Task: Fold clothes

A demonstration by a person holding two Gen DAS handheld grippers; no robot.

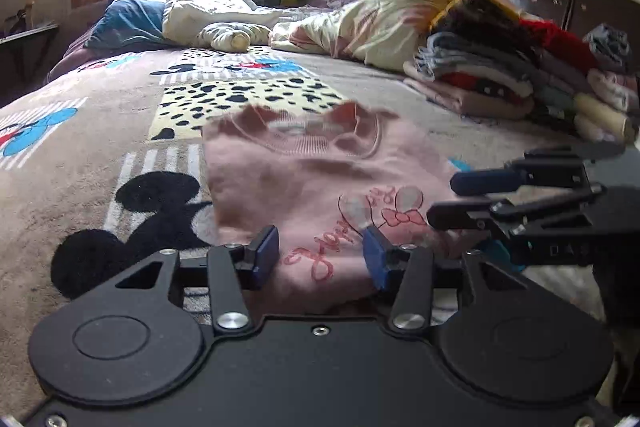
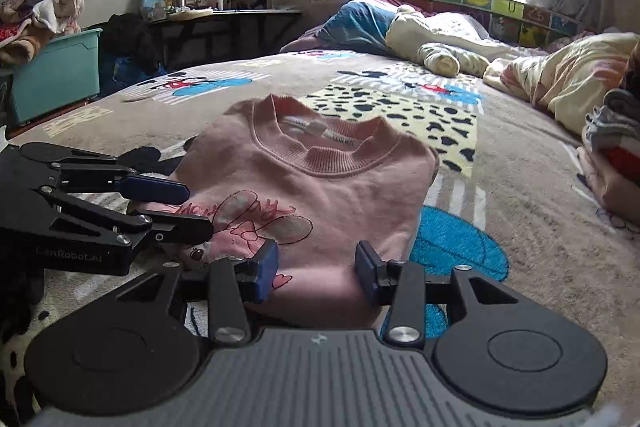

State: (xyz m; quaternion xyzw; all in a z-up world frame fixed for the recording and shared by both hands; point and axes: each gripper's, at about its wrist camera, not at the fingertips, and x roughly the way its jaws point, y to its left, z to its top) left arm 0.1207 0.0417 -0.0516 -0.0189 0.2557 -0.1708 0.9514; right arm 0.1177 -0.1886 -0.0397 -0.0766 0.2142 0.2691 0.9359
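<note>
Pink sweatshirt (image 2: 320,187) lay on bed, folded into compact rectangle, front up. Ribbed round collar faced window end, white label showing inside neck. Printed cartoon bow, balloons and red script sat on lower chest, nearest edge. Sleeves tucked out of sight; sides straight, right edge slightly rumpled. Same sweatshirt (image 1: 312,187) blurred in left view. Stack of folded clothes (image 1: 520,75) rested well apart at bed's right side, reds, greys, pinks, creams layered unevenly.

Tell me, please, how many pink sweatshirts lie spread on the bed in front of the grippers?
1: the pink sweatshirt lies on the blanket before both grippers. The stack of clothes may hide more.
</note>
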